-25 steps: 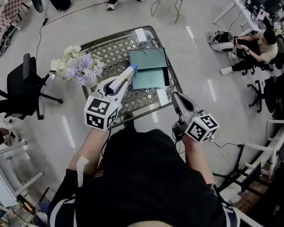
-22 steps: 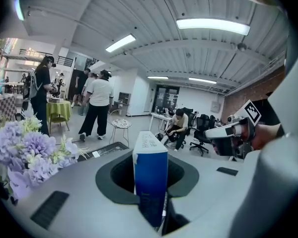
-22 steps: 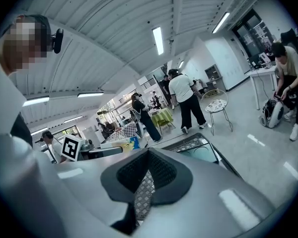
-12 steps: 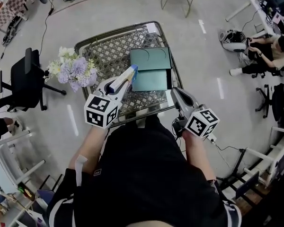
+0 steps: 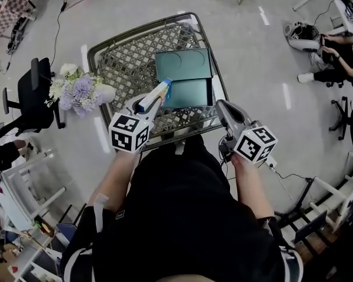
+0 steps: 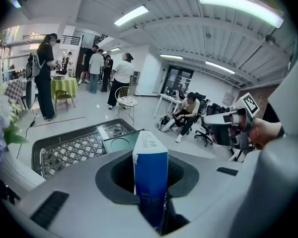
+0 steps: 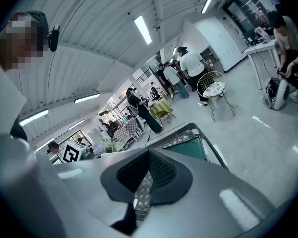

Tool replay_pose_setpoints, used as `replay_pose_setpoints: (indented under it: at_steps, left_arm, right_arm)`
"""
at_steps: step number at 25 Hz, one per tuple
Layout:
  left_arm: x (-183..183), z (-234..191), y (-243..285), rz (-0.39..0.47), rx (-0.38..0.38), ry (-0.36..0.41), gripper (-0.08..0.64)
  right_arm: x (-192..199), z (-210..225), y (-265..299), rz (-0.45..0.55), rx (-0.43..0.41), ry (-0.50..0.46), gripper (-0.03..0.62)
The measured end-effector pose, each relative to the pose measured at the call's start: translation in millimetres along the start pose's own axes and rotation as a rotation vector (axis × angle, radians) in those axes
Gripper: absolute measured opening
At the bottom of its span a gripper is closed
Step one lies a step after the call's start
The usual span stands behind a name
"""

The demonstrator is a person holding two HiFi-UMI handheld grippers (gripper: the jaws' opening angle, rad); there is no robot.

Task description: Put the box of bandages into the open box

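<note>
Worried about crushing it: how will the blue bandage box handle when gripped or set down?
The bandage box looks like thin card: probably light, crushable. It juts unsagging from the left gripper, so likely stiff. Narrow, it may tip on end.

**Three lenses, one table**

The head view looks steeply down from above the person's shoulders onto the table point(image 5: 123, 51), the open box point(image 5: 188, 93) and the floor around, with the left gripper point(image 5: 148, 103) and right gripper point(image 5: 223, 107) near mid-frame. The left gripper view sits close behind its jaws, the bandage box point(image 6: 150, 177) filling its foreground. It faces across the table into the hall and catches the right gripper at its right edge. The right gripper view, as close to its own jaws, faces over the table's corner, with the left gripper at its left. All three share the table and open box.
</note>
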State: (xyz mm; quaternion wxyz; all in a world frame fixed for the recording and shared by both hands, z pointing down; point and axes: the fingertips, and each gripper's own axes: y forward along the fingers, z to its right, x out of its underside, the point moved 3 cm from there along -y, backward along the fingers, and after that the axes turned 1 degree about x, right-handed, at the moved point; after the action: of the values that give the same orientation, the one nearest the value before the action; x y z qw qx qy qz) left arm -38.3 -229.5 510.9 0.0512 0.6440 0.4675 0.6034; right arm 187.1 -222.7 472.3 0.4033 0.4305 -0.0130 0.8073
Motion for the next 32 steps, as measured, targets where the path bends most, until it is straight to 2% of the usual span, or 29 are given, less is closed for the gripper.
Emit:
replay_pose_setpoints:
  at_steps: [11, 23, 29, 32]
  left_arm:
    - [41, -4, 58, -0.103, 0.058, -0.091, 0.083]
    - [94, -1, 113, -0.264, 0.114, -0.099, 0.083]
    - [101, -1, 140, -0.313, 0.133, -0.099, 0.083]
    - [104, -1, 153, -0.345, 0.124, -0.061, 0.084]
  right_arm:
    - [31, -3, 21, -0.095, -0.017, 0.031, 0.01]
    - [49, 4, 13, -0.112, 0.033, 0.069, 0.009]
    - [53, 10, 8, -0.106, 0.054, 0.098, 0.009]
    - [56, 13, 8, -0.108, 0.058, 0.112, 0.009]
